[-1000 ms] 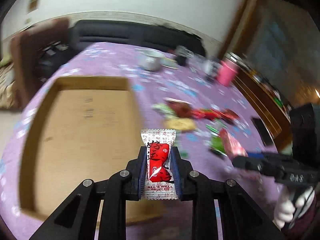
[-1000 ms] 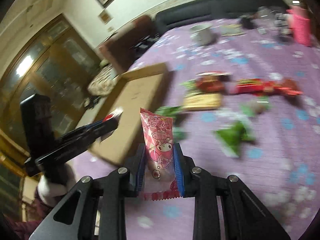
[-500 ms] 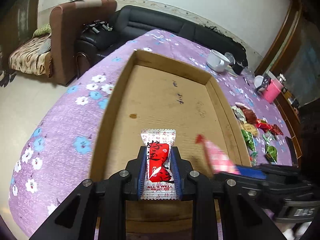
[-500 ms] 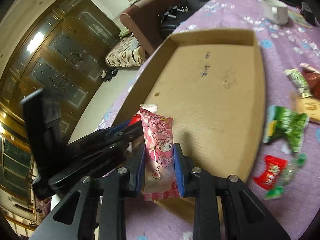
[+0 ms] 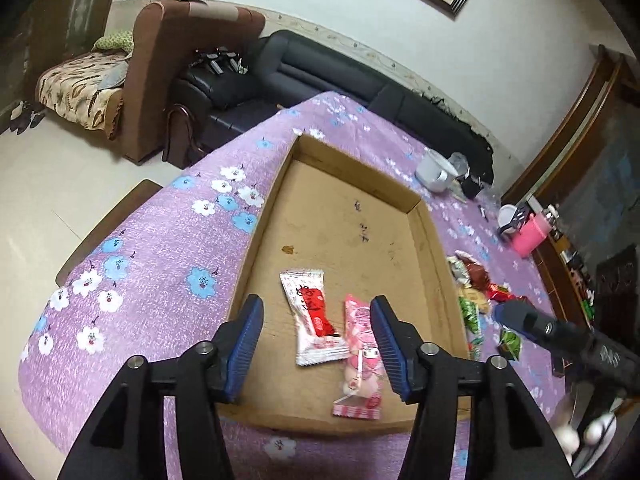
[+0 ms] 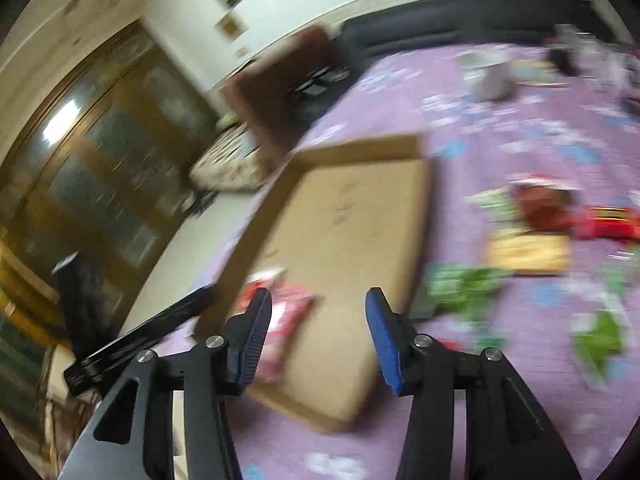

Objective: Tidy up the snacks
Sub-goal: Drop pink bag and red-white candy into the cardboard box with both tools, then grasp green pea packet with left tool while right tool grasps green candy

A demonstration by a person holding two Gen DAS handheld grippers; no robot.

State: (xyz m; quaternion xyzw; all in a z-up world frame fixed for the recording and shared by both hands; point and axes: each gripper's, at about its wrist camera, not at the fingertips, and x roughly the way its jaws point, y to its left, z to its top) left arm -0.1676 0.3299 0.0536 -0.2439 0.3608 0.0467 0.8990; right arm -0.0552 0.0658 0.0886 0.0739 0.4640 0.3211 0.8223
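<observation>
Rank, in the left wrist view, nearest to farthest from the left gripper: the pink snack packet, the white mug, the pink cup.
From the left gripper:
1. Pink snack packet, in the cardboard box, just beyond the fingers.
2. Pink cup, far right.
3. White mug, beyond the box's far end.

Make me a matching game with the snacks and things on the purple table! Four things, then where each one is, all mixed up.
1. red-and-white snack packet
2. pink cartoon candy packet
3. green snack packets
4. white mug

a. past the cardboard tray's far end
b. in tray, leftmost
c. on tablecloth, right of tray
d. in tray, near front edge

Pairs: 1-b, 2-d, 3-c, 4-a
</observation>
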